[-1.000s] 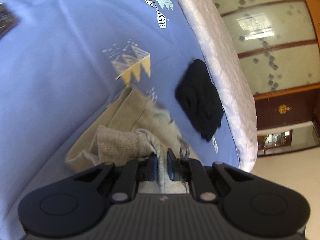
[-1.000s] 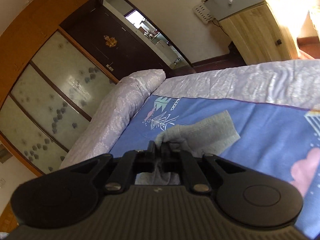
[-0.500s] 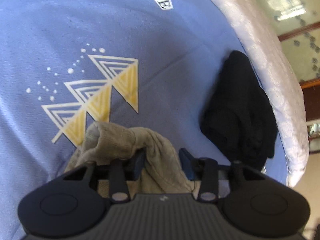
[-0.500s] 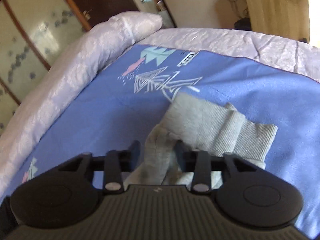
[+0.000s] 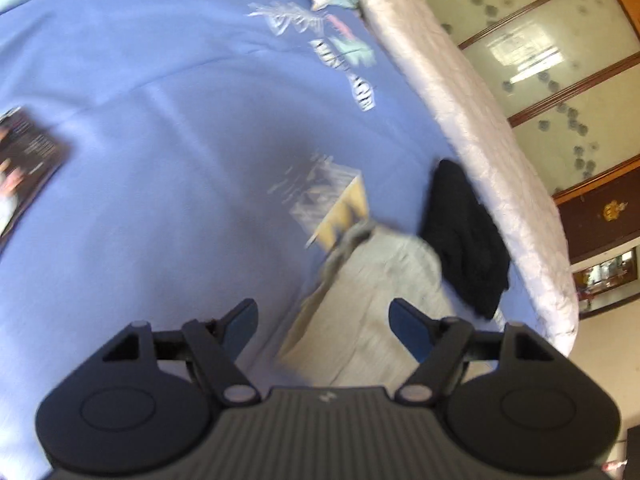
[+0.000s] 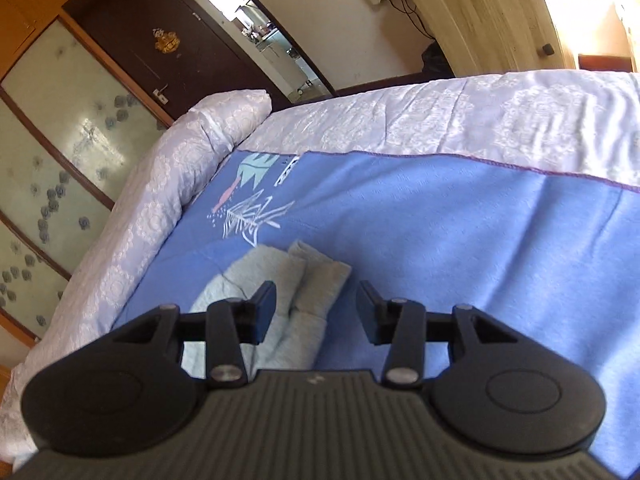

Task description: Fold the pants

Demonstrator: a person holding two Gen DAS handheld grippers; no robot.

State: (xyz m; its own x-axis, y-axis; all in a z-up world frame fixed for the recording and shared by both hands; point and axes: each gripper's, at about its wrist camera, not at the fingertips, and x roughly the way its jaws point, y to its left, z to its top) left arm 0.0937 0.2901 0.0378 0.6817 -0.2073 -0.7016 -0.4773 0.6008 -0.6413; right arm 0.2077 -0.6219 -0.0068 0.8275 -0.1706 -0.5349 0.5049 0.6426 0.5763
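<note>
The grey-beige pants [image 5: 372, 300] lie folded on the blue patterned blanket [image 5: 168, 184]. My left gripper [image 5: 323, 322] is open and empty, held just above the pants' near part. In the right wrist view the pants [image 6: 288, 292] show as a folded grey bundle with ribbed cuffs. My right gripper [image 6: 316, 308] is open and empty, lifted above them. The left wrist view is blurred by motion.
A black garment [image 5: 464, 240] lies to the right of the pants by the white quilt's rolled edge [image 5: 488, 152]. A dark magazine [image 5: 24, 160] lies at the far left. Wardrobe doors [image 6: 60, 152] and a wooden cabinet [image 6: 492, 24] stand beyond the bed.
Both grippers opened and let go of the pants, then lifted back. The pants now lie flat on the blanket.
</note>
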